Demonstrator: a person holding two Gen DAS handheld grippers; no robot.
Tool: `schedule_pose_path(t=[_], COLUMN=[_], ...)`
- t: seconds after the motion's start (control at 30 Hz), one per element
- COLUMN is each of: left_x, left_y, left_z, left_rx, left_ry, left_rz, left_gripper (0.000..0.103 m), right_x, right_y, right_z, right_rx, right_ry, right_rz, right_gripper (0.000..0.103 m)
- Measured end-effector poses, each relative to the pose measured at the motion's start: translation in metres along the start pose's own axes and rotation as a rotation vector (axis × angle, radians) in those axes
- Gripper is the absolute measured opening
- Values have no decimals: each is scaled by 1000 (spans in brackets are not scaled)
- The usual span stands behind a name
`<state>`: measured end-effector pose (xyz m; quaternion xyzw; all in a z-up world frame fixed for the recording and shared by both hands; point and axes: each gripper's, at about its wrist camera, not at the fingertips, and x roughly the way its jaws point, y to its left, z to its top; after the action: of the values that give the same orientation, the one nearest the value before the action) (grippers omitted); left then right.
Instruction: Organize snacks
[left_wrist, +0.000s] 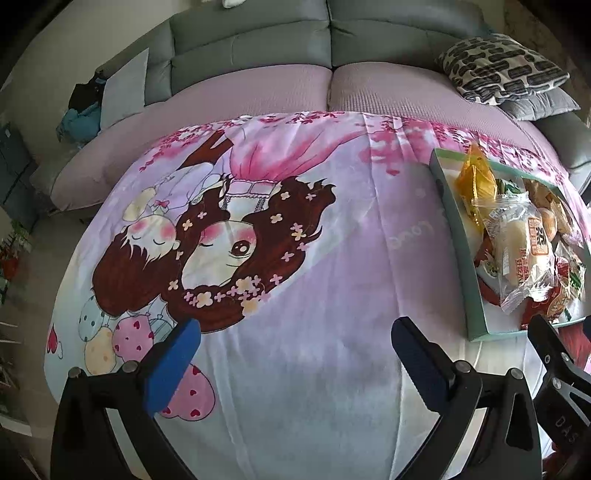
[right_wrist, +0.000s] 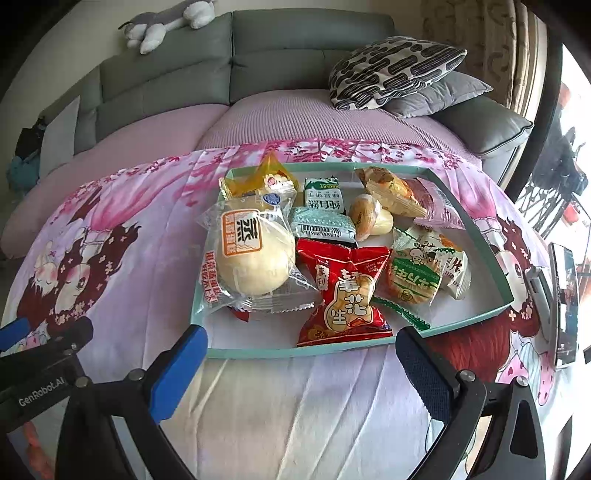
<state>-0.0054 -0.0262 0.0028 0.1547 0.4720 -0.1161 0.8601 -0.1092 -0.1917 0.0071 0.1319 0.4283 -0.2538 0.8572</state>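
With both the left hand-held gripper (left_wrist: 295, 350) and right hand-held gripper (right_wrist: 301, 362) released, I'd next reach the shallow teal cardboard tray (right_wrist: 295, 352), centre frame

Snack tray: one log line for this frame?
left gripper open, empty | right gripper open, empty | snacks in tray

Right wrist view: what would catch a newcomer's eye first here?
The shallow teal tray heaped with wrapped snacks, mid-table: a pale bun at its left, a red peanut pack at the front. Under it, a pink cartoon tablecloth. The right gripper hangs open before the tray.
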Motion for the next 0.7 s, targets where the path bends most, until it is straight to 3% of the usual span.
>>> schedule_pose_path(t=[0.7], left_x=[0], left_y=[0], left_z=[0], left_rx=[-1], left_ry=[-1], left_rz=[-17], left_gripper=[103], right_x=[2], right_y=[-6], right_z=[0], right_rx=[24], right_ry=[16], right_rz=[-12], right_gripper=[103])
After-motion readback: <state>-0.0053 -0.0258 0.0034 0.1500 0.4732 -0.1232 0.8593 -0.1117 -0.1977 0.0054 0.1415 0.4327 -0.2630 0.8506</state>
